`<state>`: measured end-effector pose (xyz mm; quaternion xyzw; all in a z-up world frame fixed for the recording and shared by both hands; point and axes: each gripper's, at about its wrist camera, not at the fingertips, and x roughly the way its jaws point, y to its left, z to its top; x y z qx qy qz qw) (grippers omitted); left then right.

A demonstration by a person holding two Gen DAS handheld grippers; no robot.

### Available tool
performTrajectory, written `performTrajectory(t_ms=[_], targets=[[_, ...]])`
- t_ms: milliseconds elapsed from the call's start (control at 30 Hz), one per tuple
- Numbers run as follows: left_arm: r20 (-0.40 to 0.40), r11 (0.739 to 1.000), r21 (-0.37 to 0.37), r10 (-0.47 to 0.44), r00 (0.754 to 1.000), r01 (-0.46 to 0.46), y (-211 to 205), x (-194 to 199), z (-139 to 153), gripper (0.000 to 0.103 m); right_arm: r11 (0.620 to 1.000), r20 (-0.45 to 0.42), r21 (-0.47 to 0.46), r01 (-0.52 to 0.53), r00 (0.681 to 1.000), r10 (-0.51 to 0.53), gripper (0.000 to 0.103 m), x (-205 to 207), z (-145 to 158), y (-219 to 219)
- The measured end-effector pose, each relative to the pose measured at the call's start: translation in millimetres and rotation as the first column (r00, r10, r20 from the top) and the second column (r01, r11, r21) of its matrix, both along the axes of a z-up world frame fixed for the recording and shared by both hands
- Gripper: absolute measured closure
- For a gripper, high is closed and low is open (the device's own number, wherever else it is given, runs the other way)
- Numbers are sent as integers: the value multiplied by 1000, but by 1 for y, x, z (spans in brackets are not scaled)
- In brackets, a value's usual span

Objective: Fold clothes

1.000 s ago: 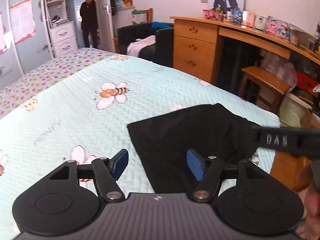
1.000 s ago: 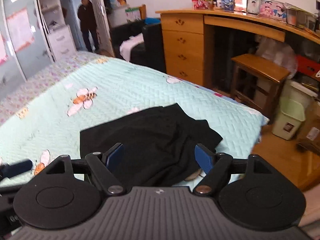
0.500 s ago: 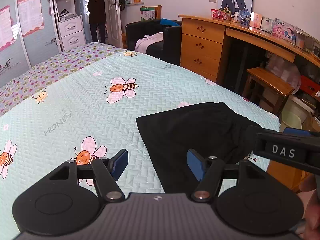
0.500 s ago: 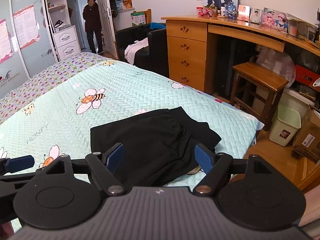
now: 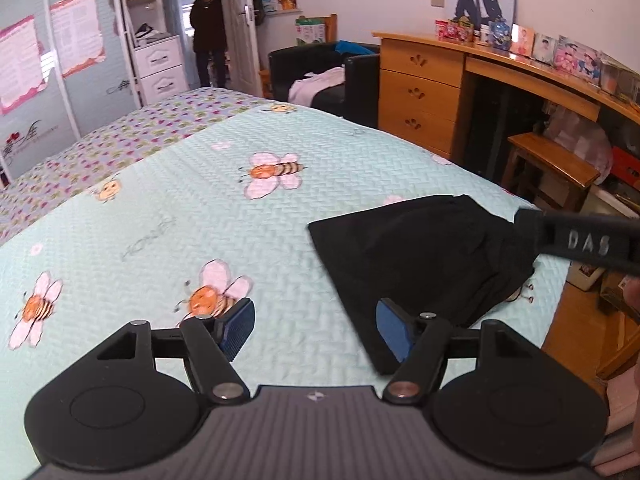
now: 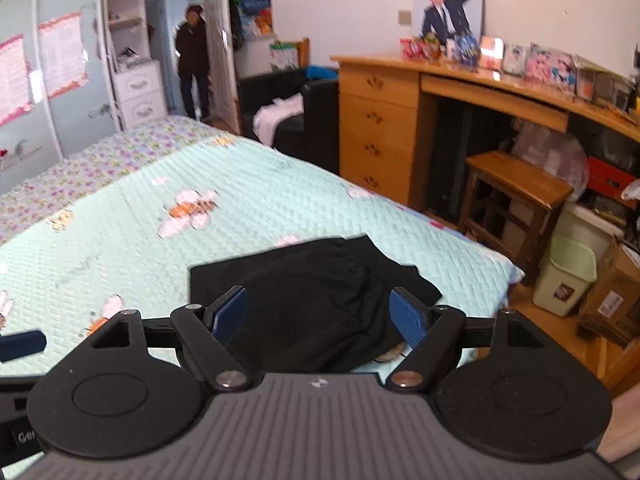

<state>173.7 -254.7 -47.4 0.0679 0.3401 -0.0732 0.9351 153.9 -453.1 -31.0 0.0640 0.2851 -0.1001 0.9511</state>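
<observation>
A black folded garment [image 5: 420, 256] lies near the bed's right corner on the pale green bee-print quilt [image 5: 168, 216]. My left gripper [image 5: 316, 330] hovers above the quilt at the garment's near left edge; its jaws are opening, with nothing gripped between them. In the right wrist view the same garment [image 6: 312, 292] lies just beyond my right gripper [image 6: 320, 316], which is open and holds nothing. The right gripper's black finger [image 5: 576, 238] crosses the left view over the garment's right side. A blue tip of the left gripper [image 6: 22, 345] shows at the left edge of the right wrist view.
A wooden desk with drawers [image 6: 380, 128] and a stool [image 6: 516, 188] stand right of the bed. A green bin [image 6: 564, 276] and boxes sit on the floor. A black armchair with clothes [image 5: 328, 76] is beyond the bed. A person [image 5: 208, 32] stands in the doorway.
Both grippers have drawn back and leftward from the garment, which now lies farther right in the left view. The left jaws stand wider apart. The garment itself has not moved.
</observation>
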Motion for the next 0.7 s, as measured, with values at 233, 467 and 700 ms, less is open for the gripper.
performTrajectory(t_ms=[233,467,700], targets=[[25,985,-8,171,985,-171,75,-33,-14,5,990,105,-21,-138,985,140,19,-22,3,57],[170,910,-121,413,895,-397,185,-89,-37,0,927,257,104,-360,910,324,13,-58,-11,130],[173,792,-131,611,772,-597,273,-151,-31,0,782,255,-2,-623,756,603,15,-98,-30,251]])
